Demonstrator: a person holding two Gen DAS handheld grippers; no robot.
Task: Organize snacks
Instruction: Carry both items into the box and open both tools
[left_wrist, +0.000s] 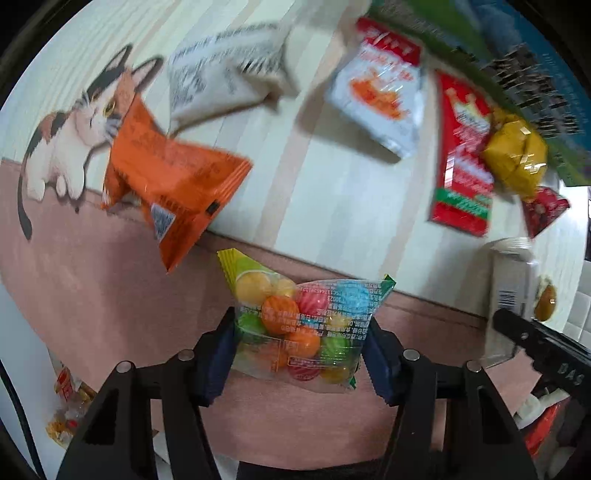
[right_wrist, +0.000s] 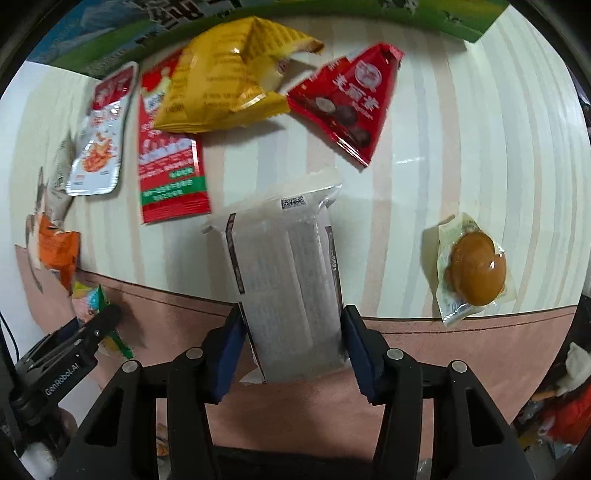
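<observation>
Left wrist view: the left tool (left_wrist: 299, 347) has its blue pads pressed against both sides of a clear candy bag (left_wrist: 301, 326) of coloured round sweets, so it is holding that bag near the lower half, over the pink band of the table (left_wrist: 110, 295). The bag looks light and crinkly; its film is likely slippery and the hard balls inside can shift, so a hold across the filled middle, as here, seems safer than one on a sealed edge. Beyond it on the striped cloth lie an orange packet (left_wrist: 173, 184), a white printed pouch (left_wrist: 225, 70), a white sachet with red top (left_wrist: 380, 96), a red sachet (left_wrist: 463, 158) and a yellow wrapper (left_wrist: 515, 153). The only container is a green carton (left_wrist: 461, 40) at the far edge; its contents cannot be seen.

Right wrist view: the right tool (right_wrist: 293, 347) grips a long white wafer-like pack (right_wrist: 286, 273) at its near end, pads against both long sides. It looks stiff yet brittle inside, so a gentle squeeze suits it. Around it rest a red triangular packet (right_wrist: 347, 103), a vacuum-sealed braised egg (right_wrist: 476, 269), soft and slick, and the yellow wrapper (right_wrist: 229, 77) overlapping the red sachet (right_wrist: 170, 173).
</observation>
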